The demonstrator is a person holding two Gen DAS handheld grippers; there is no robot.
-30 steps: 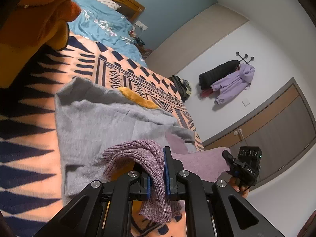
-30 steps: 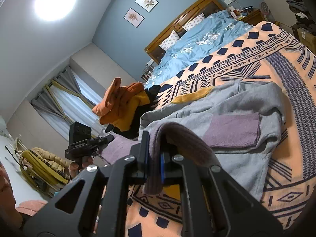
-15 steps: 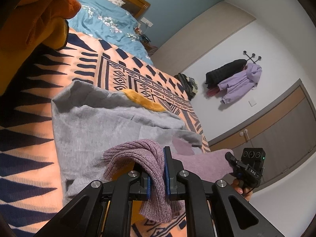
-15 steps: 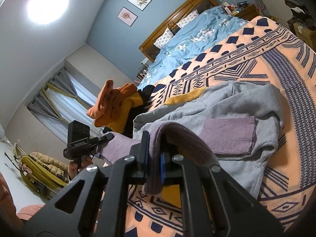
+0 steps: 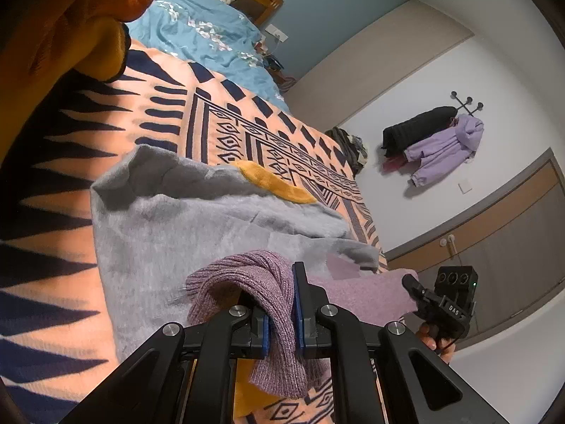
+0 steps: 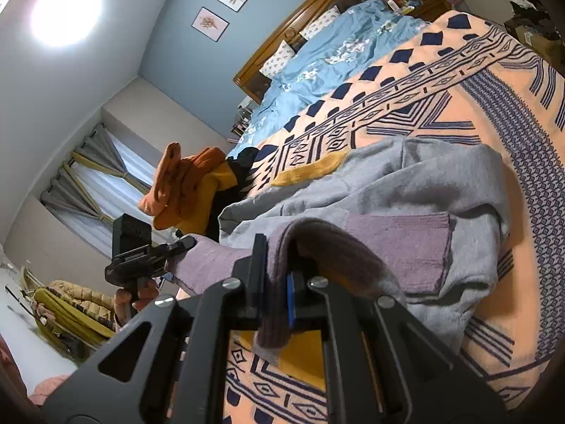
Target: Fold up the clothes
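Observation:
A grey sweater (image 5: 183, 219) lies flat on the peach patterned blanket (image 5: 70, 183); its mauve ribbed hem is lifted off the bed. My left gripper (image 5: 280, 312) is shut on a fold of that mauve hem (image 5: 261, 275). My right gripper (image 6: 279, 282) is shut on the same hem (image 6: 317, 236) further along, and the hem stretches between the two. Each gripper shows in the other's view: right gripper (image 5: 411, 282), left gripper (image 6: 185, 244). A mauve cuff (image 6: 399, 247) rests on the grey sweater (image 6: 423, 183). A mustard patch (image 5: 275, 182) shows at the far edge.
A pile of orange and mustard clothes (image 6: 190, 183) sits on the bed to the left, close to the left camera (image 5: 70, 28). A blue duvet (image 5: 197, 31) and pillows lie by the wooden headboard (image 6: 310, 17). Coats (image 5: 434, 141) hang on wall hooks beyond the bed's right edge.
Both grippers have carried the mauve hem a little forward over the grey body and slightly lower. Their grips have not changed.

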